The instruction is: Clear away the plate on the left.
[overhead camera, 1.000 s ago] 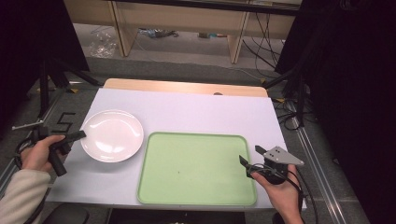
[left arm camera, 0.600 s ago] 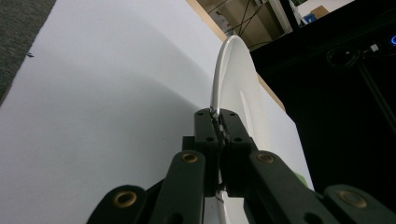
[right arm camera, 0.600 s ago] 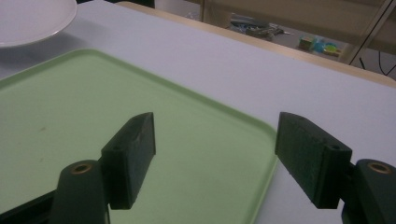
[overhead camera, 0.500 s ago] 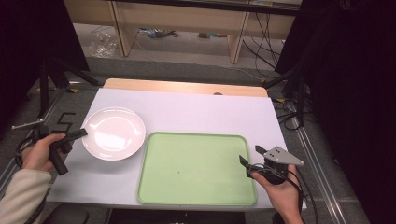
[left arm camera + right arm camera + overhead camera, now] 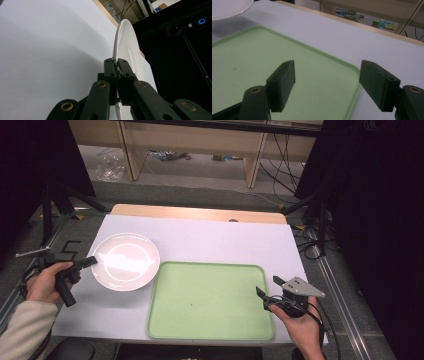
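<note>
Left gripper (image 5: 89,262) is pinching the plate (image 5: 126,261) by its left rim, tray (image 5: 210,301) sitting empty right next to it.

The jaws are squeezing shut on the rim, and in the left gripper view the plate (image 5: 125,47) is showing edge-on, so it's probably being tipped or lifted a bit off the table (image 5: 210,240), though I can't really tell how much from above. The tray is lying just right of the plate, near edge of the table, and the plate's right rim is almost overlapping the tray's far-left corner. So any move onto the tray is going rightward and a little nearer. The right gripper (image 5: 267,289) is hanging spread wide with nothing in it, over the tray's near-right corner (image 5: 347,75), well apart from the plate, so the left hand is the nearer one by far.
</note>
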The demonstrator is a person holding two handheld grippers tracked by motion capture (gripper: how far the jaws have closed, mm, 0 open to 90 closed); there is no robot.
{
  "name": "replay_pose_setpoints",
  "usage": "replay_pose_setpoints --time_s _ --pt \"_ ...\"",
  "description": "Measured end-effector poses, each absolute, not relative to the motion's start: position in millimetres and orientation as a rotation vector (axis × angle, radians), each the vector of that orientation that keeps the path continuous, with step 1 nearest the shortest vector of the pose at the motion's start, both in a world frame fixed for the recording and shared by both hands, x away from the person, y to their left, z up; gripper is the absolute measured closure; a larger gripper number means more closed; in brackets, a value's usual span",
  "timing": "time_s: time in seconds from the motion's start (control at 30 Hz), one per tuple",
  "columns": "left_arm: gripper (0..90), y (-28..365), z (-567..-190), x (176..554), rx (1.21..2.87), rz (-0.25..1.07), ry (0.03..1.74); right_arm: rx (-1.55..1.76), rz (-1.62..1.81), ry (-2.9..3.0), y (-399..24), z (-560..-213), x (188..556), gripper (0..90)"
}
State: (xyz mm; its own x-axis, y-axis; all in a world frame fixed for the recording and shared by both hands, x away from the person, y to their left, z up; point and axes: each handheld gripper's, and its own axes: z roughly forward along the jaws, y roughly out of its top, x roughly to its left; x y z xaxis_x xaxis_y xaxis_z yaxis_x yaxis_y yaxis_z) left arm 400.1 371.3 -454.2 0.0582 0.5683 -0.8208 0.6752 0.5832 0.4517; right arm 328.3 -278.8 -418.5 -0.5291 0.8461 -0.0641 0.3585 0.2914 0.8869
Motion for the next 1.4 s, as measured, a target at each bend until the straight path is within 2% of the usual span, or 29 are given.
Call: replay_pose_setpoints --time_s 1.4 --pt "86.7 339 -452 410 1.114 -0.186 1.564 1.053 1.195 2.018 -277 -419 329 29.8"
